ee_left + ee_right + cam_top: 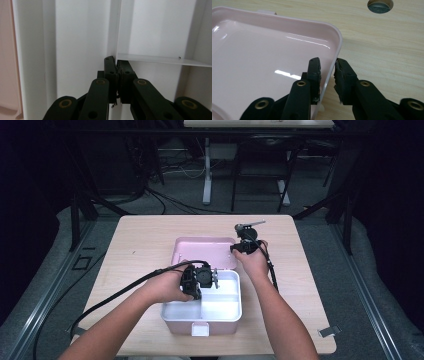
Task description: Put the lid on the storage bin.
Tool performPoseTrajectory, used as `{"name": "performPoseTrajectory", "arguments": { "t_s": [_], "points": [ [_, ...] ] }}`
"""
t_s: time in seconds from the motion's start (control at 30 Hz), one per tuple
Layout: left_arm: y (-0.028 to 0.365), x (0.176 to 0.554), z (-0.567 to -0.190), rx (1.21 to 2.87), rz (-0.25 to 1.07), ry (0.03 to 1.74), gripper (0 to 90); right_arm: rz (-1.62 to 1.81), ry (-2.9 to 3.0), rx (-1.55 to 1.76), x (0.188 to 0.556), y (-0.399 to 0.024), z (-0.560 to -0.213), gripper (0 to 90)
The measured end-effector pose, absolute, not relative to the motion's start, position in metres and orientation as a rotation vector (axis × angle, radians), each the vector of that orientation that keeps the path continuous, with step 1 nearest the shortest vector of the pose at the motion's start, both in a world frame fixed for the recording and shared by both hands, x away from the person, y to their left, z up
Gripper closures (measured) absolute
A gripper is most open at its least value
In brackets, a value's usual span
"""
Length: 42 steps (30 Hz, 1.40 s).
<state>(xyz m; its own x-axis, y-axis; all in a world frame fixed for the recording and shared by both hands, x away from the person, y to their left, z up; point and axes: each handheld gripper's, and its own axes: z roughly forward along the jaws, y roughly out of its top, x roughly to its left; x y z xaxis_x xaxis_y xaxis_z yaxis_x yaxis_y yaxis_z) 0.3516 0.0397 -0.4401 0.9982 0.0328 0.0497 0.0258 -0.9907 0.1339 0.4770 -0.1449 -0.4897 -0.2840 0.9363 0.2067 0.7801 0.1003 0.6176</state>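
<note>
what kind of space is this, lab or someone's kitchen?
Most likely a lab or recording workspace, not a kitchen. A plain wooden table stands alone on grey carpet, loose cables run across the floor behind it, and bare desk frames fill the dark background.

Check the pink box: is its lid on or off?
Off. The pink lid lies flat on the table behind the box, inner side up, and the box's white divided compartments show, empty.

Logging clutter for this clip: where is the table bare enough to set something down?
Bare table lies left of the pink lid, behind it, and right of the white box. The middle is crowded: left gripper in the box, right gripper at the lid's rim.
</note>
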Motion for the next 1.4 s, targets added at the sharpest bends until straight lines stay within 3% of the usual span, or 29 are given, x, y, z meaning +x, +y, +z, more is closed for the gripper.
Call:
{"name": "performPoseTrajectory", "arguments": {
  "t_s": [1.4],
  "points": [
    [0.040, 0.352, -0.440, 3.013, 0.068, 0.051, 87.2, 1.067, 2.016, 1.660, 0.455, -0.146, -0.450, 83.8]
  ]
}}
